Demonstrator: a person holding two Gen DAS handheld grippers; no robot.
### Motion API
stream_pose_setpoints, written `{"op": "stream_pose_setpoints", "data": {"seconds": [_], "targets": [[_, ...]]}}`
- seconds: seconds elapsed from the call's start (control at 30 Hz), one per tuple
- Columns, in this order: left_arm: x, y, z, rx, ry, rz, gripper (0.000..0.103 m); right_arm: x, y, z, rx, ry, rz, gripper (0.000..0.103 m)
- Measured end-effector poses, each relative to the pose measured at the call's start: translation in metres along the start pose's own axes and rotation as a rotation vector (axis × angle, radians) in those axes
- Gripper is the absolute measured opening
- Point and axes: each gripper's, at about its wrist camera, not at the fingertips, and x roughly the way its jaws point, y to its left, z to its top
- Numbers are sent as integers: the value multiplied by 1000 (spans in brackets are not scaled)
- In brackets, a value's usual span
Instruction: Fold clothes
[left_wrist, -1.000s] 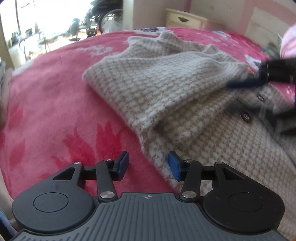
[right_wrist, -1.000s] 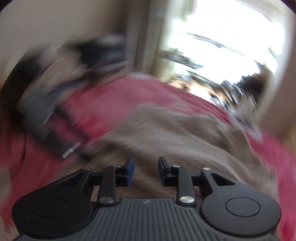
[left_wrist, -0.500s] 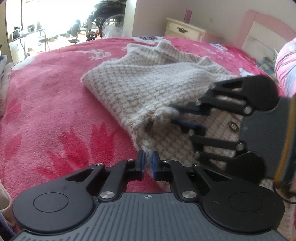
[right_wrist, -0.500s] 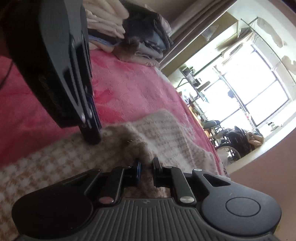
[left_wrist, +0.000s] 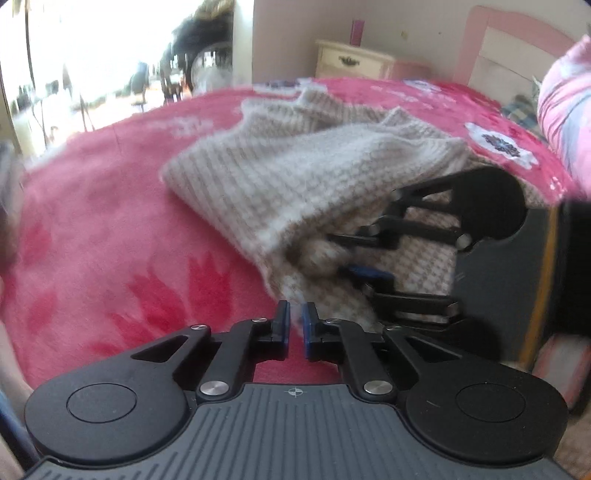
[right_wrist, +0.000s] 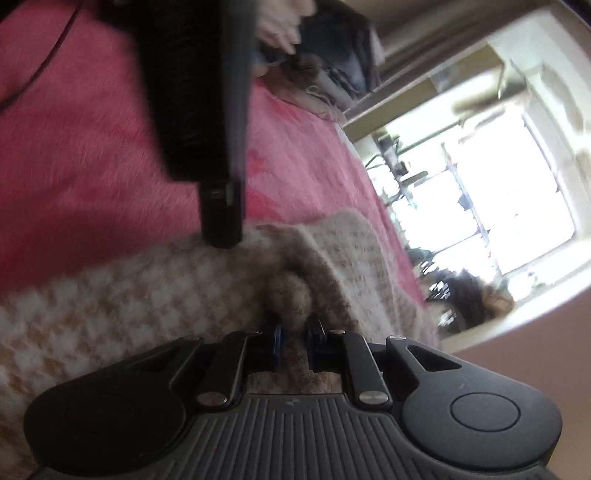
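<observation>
A beige and white houndstooth knit cardigan lies partly folded on a pink floral blanket. My left gripper is shut on the cardigan's near edge, with a thin strip of fabric between its blue pads. My right gripper comes in from the right, shut on a bunched fold of the cardigan. In the right wrist view the cardigan fills the lower left, my right gripper pinches a wad of knit, and the left gripper's finger hangs down at the cardigan's edge.
A cream nightstand and pink headboard stand beyond the bed. A striped pink pillow lies at the right. A pile of folded clothes sits at the bed's far side. A bright window is behind.
The right gripper has lifted the bunched cardigan fold a little and pulled it rightwards. The left gripper stays shut at the near edge. Both views are blurred by motion.
</observation>
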Motion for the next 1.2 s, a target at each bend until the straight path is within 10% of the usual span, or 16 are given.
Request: {"op": "stream_pose_setpoints", "data": {"seconds": [0.2, 0.43, 0.6, 1.2], "targets": [[-12, -14, 7, 164, -90, -41, 20, -35, -73, -23, 385, 25, 193, 43], [17, -40, 8, 313, -65, -18, 22, -14, -173, -123, 1518, 62, 440, 43], [40, -53, 7, 375, -27, 18, 22, 14, -155, -183, 1985, 139, 568, 43], [54, -51, 3, 358, 4, 81, 23, 55, -133, -203, 2297, 205, 594, 43]]}}
